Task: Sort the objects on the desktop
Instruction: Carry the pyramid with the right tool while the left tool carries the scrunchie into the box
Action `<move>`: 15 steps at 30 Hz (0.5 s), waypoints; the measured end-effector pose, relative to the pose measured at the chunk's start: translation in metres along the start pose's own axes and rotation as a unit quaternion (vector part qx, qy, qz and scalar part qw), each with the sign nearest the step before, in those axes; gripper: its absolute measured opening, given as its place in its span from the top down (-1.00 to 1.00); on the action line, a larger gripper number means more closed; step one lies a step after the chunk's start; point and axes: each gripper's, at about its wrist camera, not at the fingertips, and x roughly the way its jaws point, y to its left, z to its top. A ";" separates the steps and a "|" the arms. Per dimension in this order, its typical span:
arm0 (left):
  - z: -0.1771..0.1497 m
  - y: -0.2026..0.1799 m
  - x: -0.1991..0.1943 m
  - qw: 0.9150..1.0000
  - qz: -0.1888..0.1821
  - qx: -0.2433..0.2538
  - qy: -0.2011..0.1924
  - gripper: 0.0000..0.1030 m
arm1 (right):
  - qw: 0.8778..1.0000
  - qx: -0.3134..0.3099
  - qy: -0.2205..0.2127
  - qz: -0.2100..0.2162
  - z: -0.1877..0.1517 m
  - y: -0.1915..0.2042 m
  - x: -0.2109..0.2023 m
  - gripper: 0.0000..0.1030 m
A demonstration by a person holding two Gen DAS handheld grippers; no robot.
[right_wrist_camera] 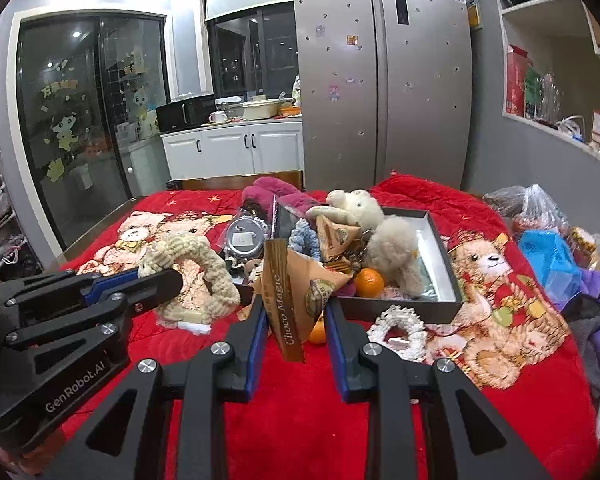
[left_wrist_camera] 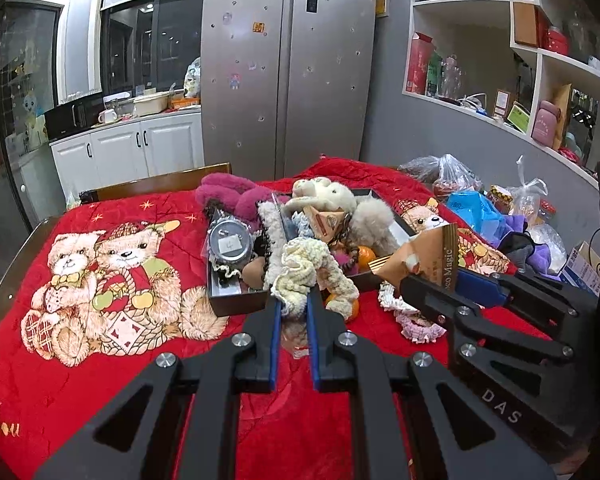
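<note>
You've got the cream rope ring [left_wrist_camera: 300,276] pinched in your left tongs [left_wrist_camera: 294,312] and the Choco Magic packet [right_wrist_camera: 296,292] in your right tongs [right_wrist_camera: 296,320], so next pick each a box [right_wrist_camera: 444,272] compartment.

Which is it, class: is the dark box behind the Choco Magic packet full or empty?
Partly full. The box holds a plush toy and an orange, but bare white lining shows on its right side.

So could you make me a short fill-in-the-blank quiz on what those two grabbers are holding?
1. The left gripper is shut on a cream ____ ring.
2. The right gripper holds a brown snack ____.
3. The orange lies in the ____.
4. The blanket is mainly ____.

Missing words: rope; packet; box; red
</note>
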 end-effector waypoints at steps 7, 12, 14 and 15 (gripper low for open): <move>0.020 -0.007 0.000 1.000 0.006 0.008 -0.006 0.77 | 1.000 0.009 -0.007 -0.008 0.018 -0.010 -0.009 0.45; 0.033 -0.006 0.009 1.000 0.004 0.005 -0.002 0.77 | 1.000 0.001 -0.010 -0.022 0.035 -0.017 -0.009 0.45; 0.039 -0.005 0.014 1.000 0.008 0.006 -0.001 0.77 | 1.000 -0.001 -0.012 -0.023 0.040 -0.019 -0.008 0.45; 0.042 -0.004 0.018 1.000 0.007 0.006 0.000 0.77 | 1.000 -0.002 -0.012 -0.022 0.043 -0.021 -0.007 0.45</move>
